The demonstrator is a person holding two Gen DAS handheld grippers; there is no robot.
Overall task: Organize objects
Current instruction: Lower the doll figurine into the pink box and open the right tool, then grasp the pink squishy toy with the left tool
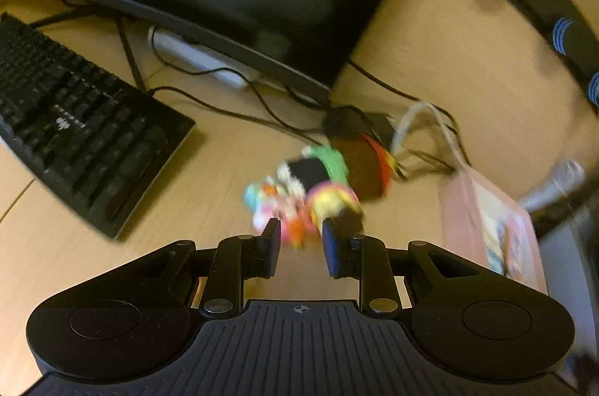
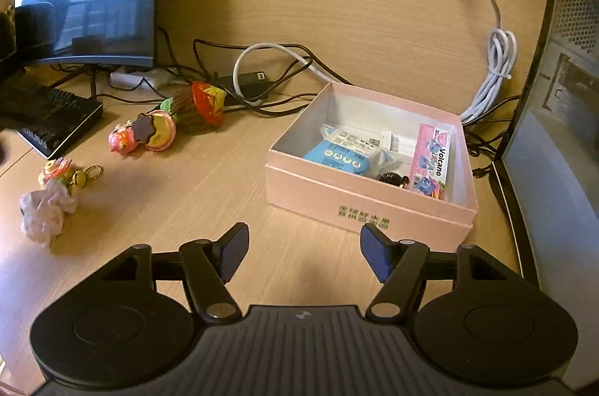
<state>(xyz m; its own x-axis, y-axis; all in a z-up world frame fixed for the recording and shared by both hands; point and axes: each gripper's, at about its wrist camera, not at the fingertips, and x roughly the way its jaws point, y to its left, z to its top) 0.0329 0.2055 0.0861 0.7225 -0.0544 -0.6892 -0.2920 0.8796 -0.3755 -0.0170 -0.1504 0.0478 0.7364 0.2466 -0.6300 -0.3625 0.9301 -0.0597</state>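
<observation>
The left gripper (image 1: 301, 242), jaws parted and empty, sits just short of the colourful toy cluster (image 1: 299, 194) on the counter (image 1: 209, 171), far nearer than the wide-open right gripper (image 2: 304, 252) facing the pink box (image 2: 359, 205).

on the pink packet (image 2: 430, 160) lying in the pink box (image 2: 368, 205), right of centre in my right view, i can read "volcano" in black letters running down its edge. the box front carries two rows of green chinese print, too small for me to make out. the keyboard (image 1: 75, 119) at the left of my left view bears a small white logo, blurred beyond reading.
</observation>
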